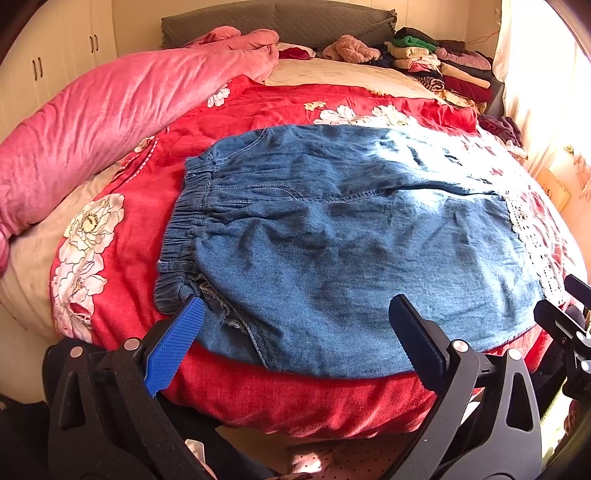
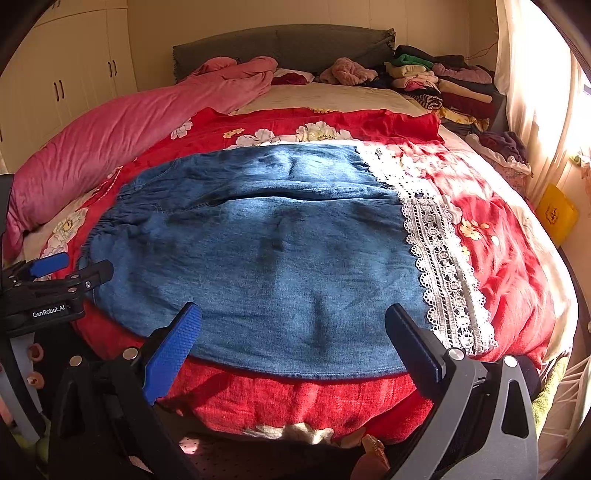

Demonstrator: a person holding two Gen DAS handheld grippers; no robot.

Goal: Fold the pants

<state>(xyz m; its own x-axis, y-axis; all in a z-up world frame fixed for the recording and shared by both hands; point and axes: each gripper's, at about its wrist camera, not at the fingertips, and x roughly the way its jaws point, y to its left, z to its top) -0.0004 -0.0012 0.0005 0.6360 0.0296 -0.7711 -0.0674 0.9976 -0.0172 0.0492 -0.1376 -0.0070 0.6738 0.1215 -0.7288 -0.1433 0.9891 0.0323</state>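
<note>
Two grippers hang over the near edge of the bed, each with its jaws spread wide and nothing between them. The left gripper (image 1: pixel 295 332) sits toward the waistband end of the denim pants (image 1: pixel 351 236); its blue-padded finger (image 1: pixel 173 347) lies just at the frayed near corner of the elastic waistband (image 1: pixel 184 225), though whether it touches the cloth is hard to tell, while the dark finger (image 1: pixel 417 343) stands over the near hem of the denim. The right gripper (image 2: pixel 293 336) is further along, toward the leg end, with both fingers over the near fold of the pants (image 2: pixel 258 258) — the right one close to the white lace trim (image 2: pixel 439 266) that borders the cuffs. The pants lie flat and spread crosswise on a red floral blanket (image 1: pixel 122 236), waistband to the left, lace cuffs to the right, with some shallow wrinkles across the middle. Sunlight washes out the right side of the fabric. A rolled pink quilt (image 1: pixel 110 110) runs along the left of the bed, a grey headboard (image 1: pixel 280 22) stands at the back, and a pile of folded clothes (image 1: pixel 436 62) rests in the far right corner. In the right wrist view the left gripper shows at the left edge, beside the waistband.
</note>
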